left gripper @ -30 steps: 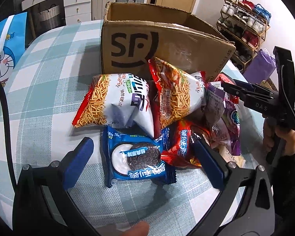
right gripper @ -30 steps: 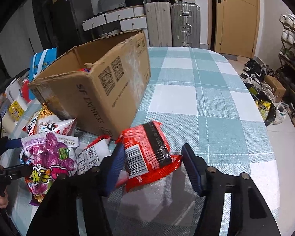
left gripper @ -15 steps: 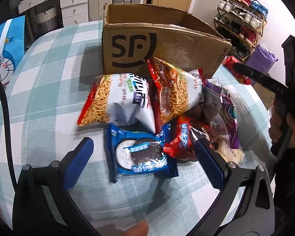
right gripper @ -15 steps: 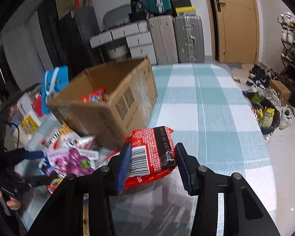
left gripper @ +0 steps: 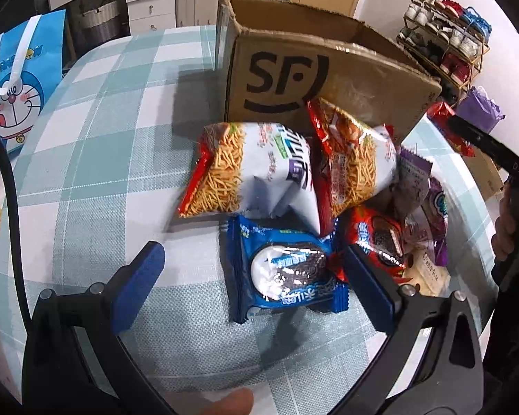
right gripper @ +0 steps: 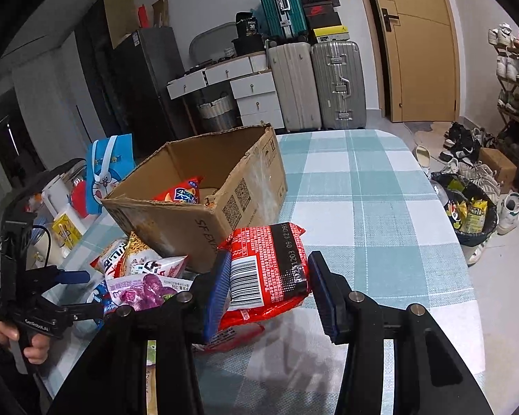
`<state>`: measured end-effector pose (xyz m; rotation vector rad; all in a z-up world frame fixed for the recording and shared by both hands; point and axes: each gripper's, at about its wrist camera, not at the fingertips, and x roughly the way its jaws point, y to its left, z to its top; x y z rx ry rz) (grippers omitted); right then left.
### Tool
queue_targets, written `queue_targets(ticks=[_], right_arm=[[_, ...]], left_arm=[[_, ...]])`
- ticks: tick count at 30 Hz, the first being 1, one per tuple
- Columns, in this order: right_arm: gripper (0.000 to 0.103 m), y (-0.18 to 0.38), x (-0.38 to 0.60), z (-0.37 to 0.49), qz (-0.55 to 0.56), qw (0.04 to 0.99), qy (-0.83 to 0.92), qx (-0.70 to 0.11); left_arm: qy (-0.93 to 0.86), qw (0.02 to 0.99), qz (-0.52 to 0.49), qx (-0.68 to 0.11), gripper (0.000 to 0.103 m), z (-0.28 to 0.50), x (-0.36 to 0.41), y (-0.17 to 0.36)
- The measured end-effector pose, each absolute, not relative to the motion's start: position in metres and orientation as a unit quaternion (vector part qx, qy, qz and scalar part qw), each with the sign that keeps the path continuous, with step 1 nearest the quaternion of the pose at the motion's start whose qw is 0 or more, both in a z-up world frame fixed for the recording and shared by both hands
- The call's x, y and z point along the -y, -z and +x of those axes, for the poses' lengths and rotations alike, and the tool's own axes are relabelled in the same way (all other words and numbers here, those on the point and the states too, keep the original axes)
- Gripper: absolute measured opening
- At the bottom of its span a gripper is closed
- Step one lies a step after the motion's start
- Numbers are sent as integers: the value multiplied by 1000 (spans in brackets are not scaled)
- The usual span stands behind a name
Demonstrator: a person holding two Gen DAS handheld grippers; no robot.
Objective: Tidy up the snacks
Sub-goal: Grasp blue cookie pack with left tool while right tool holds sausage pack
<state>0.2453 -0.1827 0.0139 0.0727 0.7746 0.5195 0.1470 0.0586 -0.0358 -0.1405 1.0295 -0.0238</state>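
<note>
My right gripper (right gripper: 270,278) is shut on a red snack packet (right gripper: 271,271) and holds it in the air beside the open SF cardboard box (right gripper: 204,207), which holds an orange snack bag (right gripper: 181,193). My left gripper (left gripper: 256,273) is open and empty just above the table, over a blue cookie packet (left gripper: 283,273). Behind that packet lie two noodle snack bags (left gripper: 252,169), a red cookie packet (left gripper: 377,242) and a purple packet (left gripper: 429,207), all in front of the box (left gripper: 294,79). The lifted red packet also shows in the left wrist view (left gripper: 443,117).
The table has a teal checked cloth (right gripper: 370,186). A blue Doraemon bag (left gripper: 14,83) stands at the table's left edge. Suitcases (right gripper: 318,83), drawers and a shoe rack (left gripper: 446,41) stand beyond the table. A bin bag (right gripper: 467,214) sits on the floor.
My right gripper closed on the red packet and lifted it off the table, up beside the box. My left gripper stayed open over the blue cookie packet and drifted slightly left.
</note>
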Motion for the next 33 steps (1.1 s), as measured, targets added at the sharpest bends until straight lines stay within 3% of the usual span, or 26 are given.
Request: queue_targets(ticks=[13, 23, 29, 33], right_arm=[[46, -13, 177, 244, 32, 889, -259, -376], [46, -12, 177, 245, 33, 888, -261, -377], [46, -11, 176, 245, 32, 887, -265, -377], [46, -11, 176, 244, 31, 886, -266, -378]], left_arm=[[40, 856, -31, -514, 98, 145, -36, 48], [4, 866, -95, -492, 98, 150, -68, 40], [19, 859, -37, -510, 98, 148, -49, 46], [36, 859, -34, -509, 77, 145, -41, 46]])
